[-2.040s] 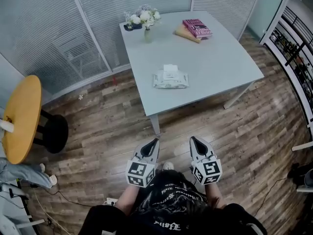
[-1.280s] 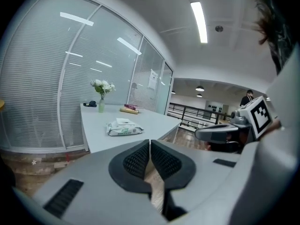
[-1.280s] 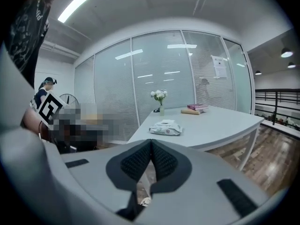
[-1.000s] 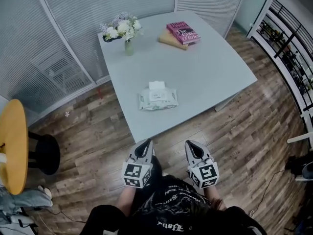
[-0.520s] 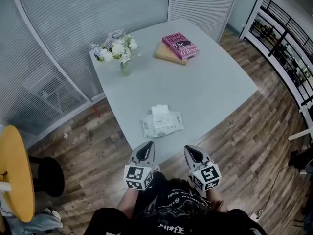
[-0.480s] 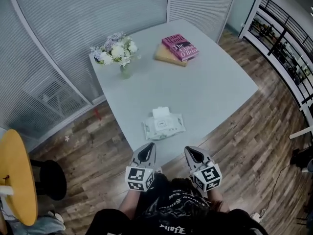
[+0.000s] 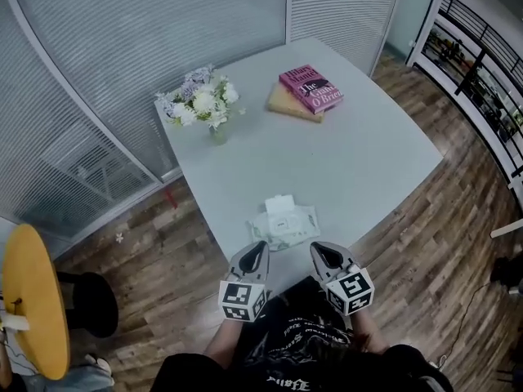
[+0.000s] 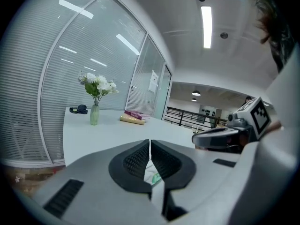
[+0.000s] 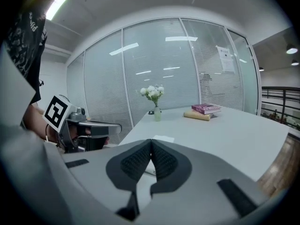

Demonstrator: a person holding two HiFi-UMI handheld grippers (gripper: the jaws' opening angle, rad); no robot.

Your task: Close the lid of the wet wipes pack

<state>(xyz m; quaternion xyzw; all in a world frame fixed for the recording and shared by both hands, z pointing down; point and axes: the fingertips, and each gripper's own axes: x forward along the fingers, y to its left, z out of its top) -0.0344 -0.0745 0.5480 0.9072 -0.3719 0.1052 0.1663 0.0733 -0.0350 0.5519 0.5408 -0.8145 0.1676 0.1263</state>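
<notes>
The wet wipes pack [image 7: 285, 224] lies flat near the front edge of the grey table [image 7: 368, 162], with its white lid flap [image 7: 280, 204] standing open on the far side. My left gripper [image 7: 259, 247] is shut and empty, just short of the pack's near left corner. To its right my right gripper [image 7: 318, 250] is also shut and empty, by the pack's near right corner. In the left gripper view the left gripper [image 8: 150, 142] mostly hides the pack [image 8: 152, 173]. Past the right gripper [image 9: 151, 141] the white lid [image 9: 162, 138] shows.
A vase of white flowers [image 7: 210, 109] stands at the table's far left and two stacked books [image 7: 308, 91] lie at the far side. A yellow round stool [image 7: 34, 300] is on the wooden floor to the left. Glass walls with blinds stand behind the table.
The person has walked up to the table. The pack has come from well ahead to just beyond both gripper tips. Both grippers stay shut, side by side.
</notes>
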